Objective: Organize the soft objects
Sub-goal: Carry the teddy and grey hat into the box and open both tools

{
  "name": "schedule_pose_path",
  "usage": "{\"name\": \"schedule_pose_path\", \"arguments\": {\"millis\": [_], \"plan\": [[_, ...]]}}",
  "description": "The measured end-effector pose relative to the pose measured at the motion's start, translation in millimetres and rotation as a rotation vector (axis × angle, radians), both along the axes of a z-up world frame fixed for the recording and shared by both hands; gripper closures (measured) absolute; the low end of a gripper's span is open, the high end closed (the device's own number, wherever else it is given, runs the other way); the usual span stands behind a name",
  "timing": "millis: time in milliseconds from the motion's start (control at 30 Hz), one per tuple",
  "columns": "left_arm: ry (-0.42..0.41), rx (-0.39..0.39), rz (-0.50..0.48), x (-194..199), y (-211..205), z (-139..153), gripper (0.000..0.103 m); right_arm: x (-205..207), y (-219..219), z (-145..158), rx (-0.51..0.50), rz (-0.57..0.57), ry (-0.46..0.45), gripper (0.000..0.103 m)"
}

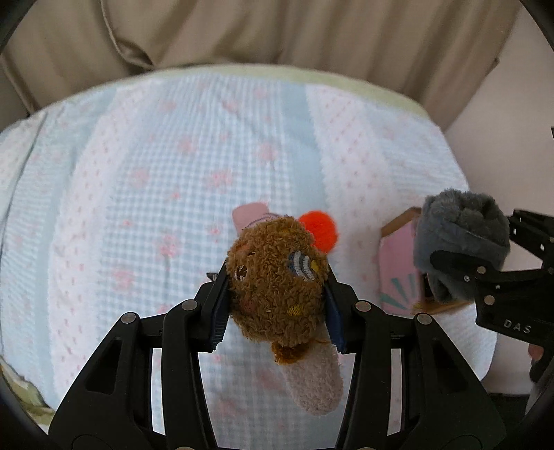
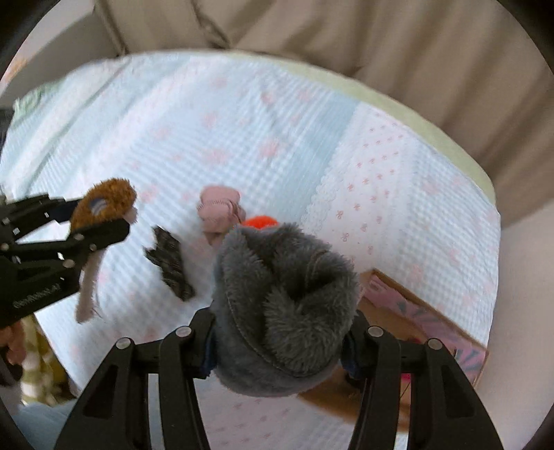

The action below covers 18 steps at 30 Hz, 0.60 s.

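Note:
My left gripper (image 1: pixel 277 297) is shut on a brown fuzzy sock-like toy (image 1: pixel 277 284) with a pale pink end hanging down; it also shows in the right wrist view (image 2: pixel 104 204). My right gripper (image 2: pixel 280 325) is shut on a grey fluffy item (image 2: pixel 284 297), held above a pink cardboard box (image 2: pixel 426 318). In the left wrist view the grey item (image 1: pixel 460 239) hangs over the box (image 1: pixel 398 273) at the right. An orange pompom (image 1: pixel 318 230), a pink soft piece (image 2: pixel 220 211) and a dark grey patterned piece (image 2: pixel 169 263) lie on the bed.
The bed is covered by a blue and pink checked quilt (image 1: pixel 155 173) with a pale green edge. Beige curtains (image 1: pixel 277 31) hang behind it. The box sits near the bed's right edge.

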<state>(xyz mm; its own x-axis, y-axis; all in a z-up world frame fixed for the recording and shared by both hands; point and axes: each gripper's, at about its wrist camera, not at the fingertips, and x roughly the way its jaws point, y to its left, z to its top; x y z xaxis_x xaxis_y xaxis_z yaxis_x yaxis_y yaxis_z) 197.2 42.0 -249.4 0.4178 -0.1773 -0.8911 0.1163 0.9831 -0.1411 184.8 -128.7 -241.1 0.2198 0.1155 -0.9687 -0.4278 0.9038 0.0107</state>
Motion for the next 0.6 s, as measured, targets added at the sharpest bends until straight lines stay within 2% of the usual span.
{"name": "schedule_pose_path", "arguments": {"millis": [167,367,467,600], "plan": [[-0.074,-0.006,-0.006,-26,-15,51,0.06,-33,-8,51,0.097,-0.096,-0.051,0.053],[-0.147,-0.031,-0.023,-57,-49,98,0.06,-63,-33,98,0.166,-0.151,-0.117,0.053],[-0.17,-0.047,-0.043,-68,-72,106,0.06,-77,-59,120,0.178,-0.18,-0.161,0.053],[-0.18,-0.057,-0.088,-73,-109,108,0.06,-89,-96,132,0.181,-0.234,-0.2,0.053]]}}
